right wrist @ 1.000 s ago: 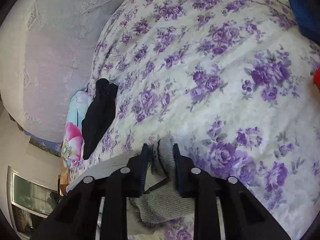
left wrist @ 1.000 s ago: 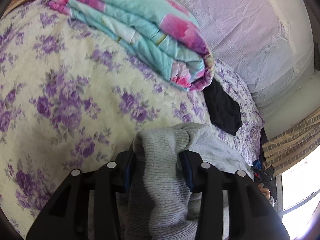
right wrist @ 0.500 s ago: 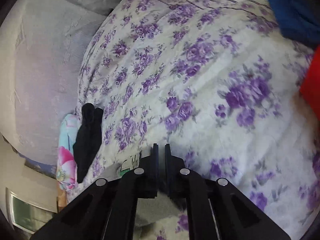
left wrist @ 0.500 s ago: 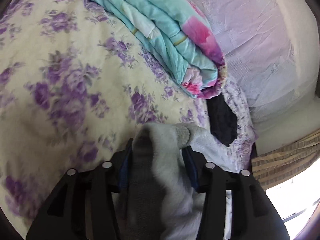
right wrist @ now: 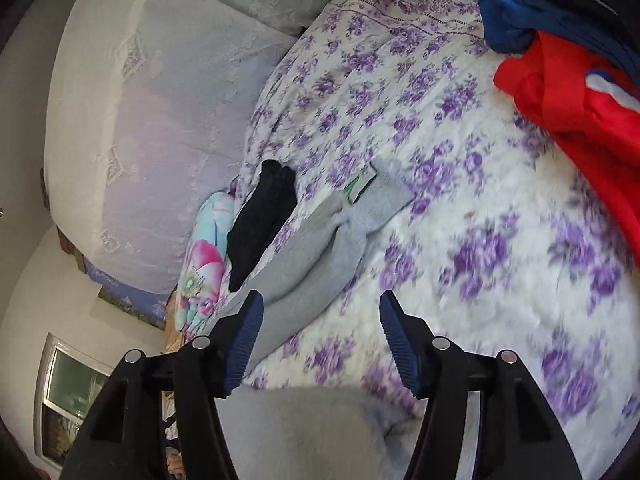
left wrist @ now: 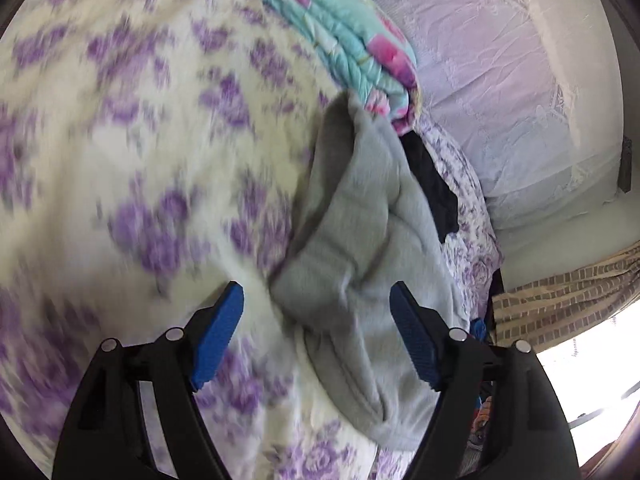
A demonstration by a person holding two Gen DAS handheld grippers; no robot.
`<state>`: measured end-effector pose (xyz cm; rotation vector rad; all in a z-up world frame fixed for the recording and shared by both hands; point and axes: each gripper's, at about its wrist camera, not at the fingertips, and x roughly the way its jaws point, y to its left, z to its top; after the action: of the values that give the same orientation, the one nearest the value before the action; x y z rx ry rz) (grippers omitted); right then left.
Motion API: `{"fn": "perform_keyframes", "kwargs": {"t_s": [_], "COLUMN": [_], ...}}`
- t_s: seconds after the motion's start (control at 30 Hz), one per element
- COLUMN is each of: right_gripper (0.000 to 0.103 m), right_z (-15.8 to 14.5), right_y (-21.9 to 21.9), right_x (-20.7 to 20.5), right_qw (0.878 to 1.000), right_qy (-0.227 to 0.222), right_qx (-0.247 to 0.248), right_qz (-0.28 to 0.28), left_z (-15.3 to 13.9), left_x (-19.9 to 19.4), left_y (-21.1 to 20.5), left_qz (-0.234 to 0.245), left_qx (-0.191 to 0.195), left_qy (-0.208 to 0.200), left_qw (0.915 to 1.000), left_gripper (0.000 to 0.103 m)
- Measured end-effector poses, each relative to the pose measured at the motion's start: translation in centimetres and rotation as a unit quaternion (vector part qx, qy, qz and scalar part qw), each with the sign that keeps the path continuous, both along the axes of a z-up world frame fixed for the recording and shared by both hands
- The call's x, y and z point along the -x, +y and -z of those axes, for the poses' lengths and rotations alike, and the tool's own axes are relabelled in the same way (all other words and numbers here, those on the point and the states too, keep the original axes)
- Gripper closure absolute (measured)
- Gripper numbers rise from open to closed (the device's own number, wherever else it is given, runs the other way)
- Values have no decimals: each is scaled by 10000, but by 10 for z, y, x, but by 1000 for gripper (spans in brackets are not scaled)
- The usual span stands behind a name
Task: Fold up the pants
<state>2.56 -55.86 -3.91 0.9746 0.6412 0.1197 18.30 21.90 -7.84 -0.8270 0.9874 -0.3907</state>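
Left wrist view: floral bedsheet [left wrist: 132, 152] blurring at left. Left gripper [left wrist: 316, 300] — jaws opening, blue pads clear of cloth, nothing pinched. Grey pants [left wrist: 360, 240] lying bunched on sheet ahead, between pad lines, reaching toward folded turquoise quilt [left wrist: 344, 40]. Black garment [left wrist: 432, 184] lying just right of pants.

Right wrist view: quilt [right wrist: 204, 248] and black garment [right wrist: 260, 224] at left, pants [right wrist: 320, 252] stretching beside them. Right gripper [right wrist: 320, 312] — jaws opening, released. Red garment [right wrist: 580, 104] and blue garment [right wrist: 528, 20] lying far right.
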Motion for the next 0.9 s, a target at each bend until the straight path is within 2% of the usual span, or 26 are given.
{"fn": "perform_keyframes", "kwargs": {"t_s": [0.2,0.3,0.37,0.4,0.43,0.47,0.53,0.6,0.67,0.77,0.9], "right_gripper": [37,34,34,34,34,34,34,34,34,34,34], "right_z": [-6,-4,1,3,6,9,14,17,20,26,42], "right_y": [32,38,39,40,39,39,40,39,39,39,43], "right_x": [59,90,103,111,113,118,127,132,136,142,138], "right_qw": [9997,9997,9997,9997,9997,9997,9997,9996,9993,9986,9969], "right_qy": [-122,-177,-160,-160,-134,-93,-28,56,182,432,674], "right_qx": [4,-11,-67,-101,-135,-166,-220,-263,-289,-256,-334], "right_qz": [-225,-177,-149,-129,-135,-144,-126,-130,-121,-139,-211], "left_z": [8,10,12,14,16,19,18,4,-10,-20,-12], "left_x": [10,3,0,0,1,4,15,31,46,60,67], "left_y": [-20,-35,-41,-40,-37,-32,-23,-19,-13,-6,0], "left_qz": [-186,-331,-484,-566,-618,-641,-755,-832,-871,-867,-907], "left_qx": [163,-90,-240,-183,-62,174,393,224,222,269,236], "left_qy": [-98,-26,15,40,56,49,-19,-283,-469,-481,-313], "left_qw": [9996,9994,9985,9982,9981,9978,9964,9959,9948,9947,9951], "left_gripper": [30,36,54,59,72,78,81,82,82,82,82]}}
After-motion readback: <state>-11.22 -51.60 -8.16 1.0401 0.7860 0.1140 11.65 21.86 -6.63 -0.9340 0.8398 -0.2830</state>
